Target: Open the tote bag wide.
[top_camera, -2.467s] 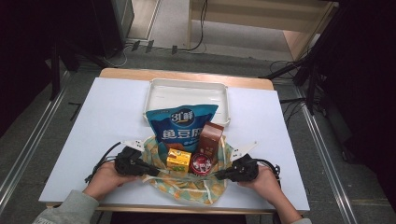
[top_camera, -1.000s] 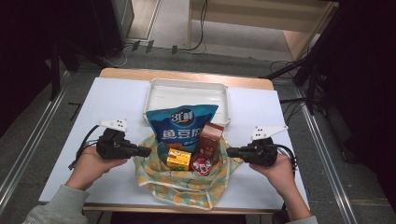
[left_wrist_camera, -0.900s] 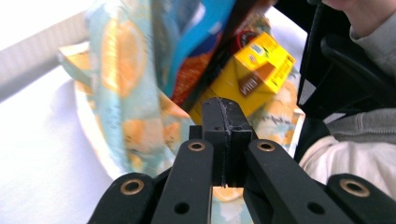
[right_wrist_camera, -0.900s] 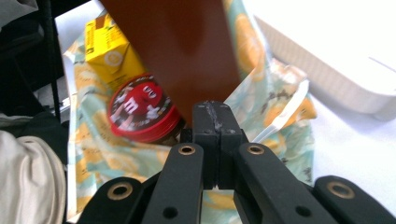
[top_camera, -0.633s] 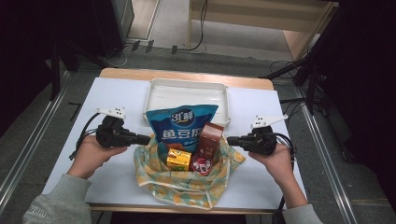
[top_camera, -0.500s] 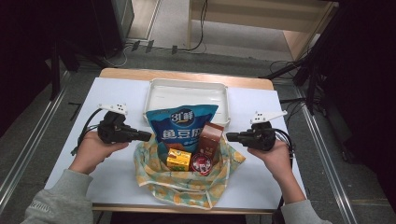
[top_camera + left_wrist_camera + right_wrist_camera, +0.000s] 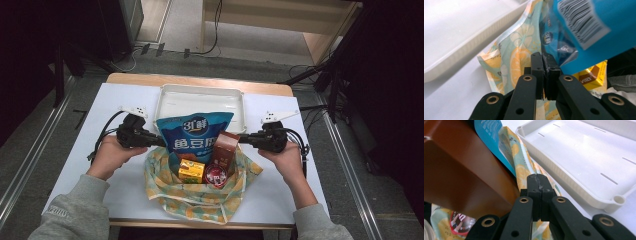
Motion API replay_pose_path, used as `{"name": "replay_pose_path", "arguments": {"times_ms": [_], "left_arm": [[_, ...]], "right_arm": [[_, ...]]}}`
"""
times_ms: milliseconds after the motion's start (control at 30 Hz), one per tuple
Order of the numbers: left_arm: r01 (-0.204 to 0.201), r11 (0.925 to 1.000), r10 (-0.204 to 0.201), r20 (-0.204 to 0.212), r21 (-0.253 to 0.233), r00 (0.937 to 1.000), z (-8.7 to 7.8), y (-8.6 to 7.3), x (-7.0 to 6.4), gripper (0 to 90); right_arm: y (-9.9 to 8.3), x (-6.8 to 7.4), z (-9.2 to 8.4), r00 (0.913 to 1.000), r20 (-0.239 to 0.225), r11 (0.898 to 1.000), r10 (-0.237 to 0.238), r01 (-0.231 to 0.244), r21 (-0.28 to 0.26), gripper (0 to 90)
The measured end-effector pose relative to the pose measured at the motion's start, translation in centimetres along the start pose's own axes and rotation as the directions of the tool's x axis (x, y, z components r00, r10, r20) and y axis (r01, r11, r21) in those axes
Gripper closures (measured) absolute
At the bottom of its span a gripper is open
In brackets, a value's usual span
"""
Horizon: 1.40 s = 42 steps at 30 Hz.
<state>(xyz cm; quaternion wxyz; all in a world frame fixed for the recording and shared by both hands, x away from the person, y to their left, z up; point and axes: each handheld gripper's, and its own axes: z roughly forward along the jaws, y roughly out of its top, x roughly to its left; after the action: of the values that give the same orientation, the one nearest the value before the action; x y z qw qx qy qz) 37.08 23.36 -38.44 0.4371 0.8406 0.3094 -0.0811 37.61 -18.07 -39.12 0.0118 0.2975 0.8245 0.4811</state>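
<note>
- The table point(image 7: 75, 150) carries a white tray point(image 7: 200, 97) at its far edge; the tray is empty.
- Between the tray and the near edge lies a lemon-print cloth point(image 7: 200, 200), spread at the table's middle with its near part bunched toward that edge.
- On the cloth I see a blue snack bag point(image 7: 192, 132) leaning toward the tray, a brown carton point(image 7: 224, 150) standing to its right, a yellow box point(image 7: 191, 171) in front and a small round red item point(image 7: 216, 176) beside it.
- My left gripper point(image 7: 157, 140) sits at the cloth's left far corner. In the left gripper view its jaws stand closed on the cloth edge, with a corner of the bag lying against them.
- My right gripper point(image 7: 243, 138) sits at the right far corner. In the right gripper view its jaws are fully together with the cloth edge running down to them; I judge the fabric pinched.
- I judge the step in hand to be raising the far corners over the goods to wrap them.
- Risk one: each hold is on a thin hem only. An uneven or sharp pull could slip the fabric out of a jaw.
- Risk two: the tall bag and carton stand loose. Drawing the corners inward could tip them onto the tray rim or off the cloth.
- Risk three: the left jaws may have caught the bag's foil, dragging it along.
</note>
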Motion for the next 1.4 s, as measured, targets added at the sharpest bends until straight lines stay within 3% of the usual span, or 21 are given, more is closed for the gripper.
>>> {"name": "replay_pose_path", "arguments": {"times_ms": [167, 433, 600, 833, 1067, 1400], "left_arm": [[0.001, 0.9998, -0.001, 0.017, -0.018, 0.9998, 0.7, 0.0, 0.2, 88.8], [0.022, 0.9998, -0.022, 0.018, 0.000, 0.9996, 2.0, -1.0, 0.6, 88.7], [0.014, 0.9999, -0.014, 0.013, 0.005, 0.9998, 2.4, -1.3, 0.7, 88.9], [0.037, 0.9992, -0.037, 0.016, 0.017, 0.9992, 3.2, -2.2, 1.4, 89.0], [0.034, 0.9986, -0.034, 0.011, 0.040, 0.9994, 3.8, -2.6, 1.7, 89.3], [0.062, 0.9970, -0.063, 0.009, 0.045, 0.9980, 4.5, -3.5, 2.3, 89.6]], "right_arm": [[0.0, 0.1, 0.9, 0.9999, -0.011, 1.000, 0.001, -0.001, 0.016, 90.0], [-0.7, 0.5, 2.3, 0.9998, -0.021, 0.999, -0.006, 0.007, 0.048, 90.0], [-1.3, 0.5, 2.8, 0.9996, -0.026, 0.998, -0.013, 0.014, 0.066, 90.0], [-2.2, 0.2, 3.2, 0.9989, -0.047, 0.999, -0.001, 0.004, 0.051, 90.0], [-2.9, -0.2, 3.8, 0.9992, -0.039, 0.998, -0.003, 0.006, 0.067, 90.0], [-4.1, -0.6, 4.7, 0.9996, -0.027, 0.996, 0.005, -0.003, 0.084, 90.0]]}}
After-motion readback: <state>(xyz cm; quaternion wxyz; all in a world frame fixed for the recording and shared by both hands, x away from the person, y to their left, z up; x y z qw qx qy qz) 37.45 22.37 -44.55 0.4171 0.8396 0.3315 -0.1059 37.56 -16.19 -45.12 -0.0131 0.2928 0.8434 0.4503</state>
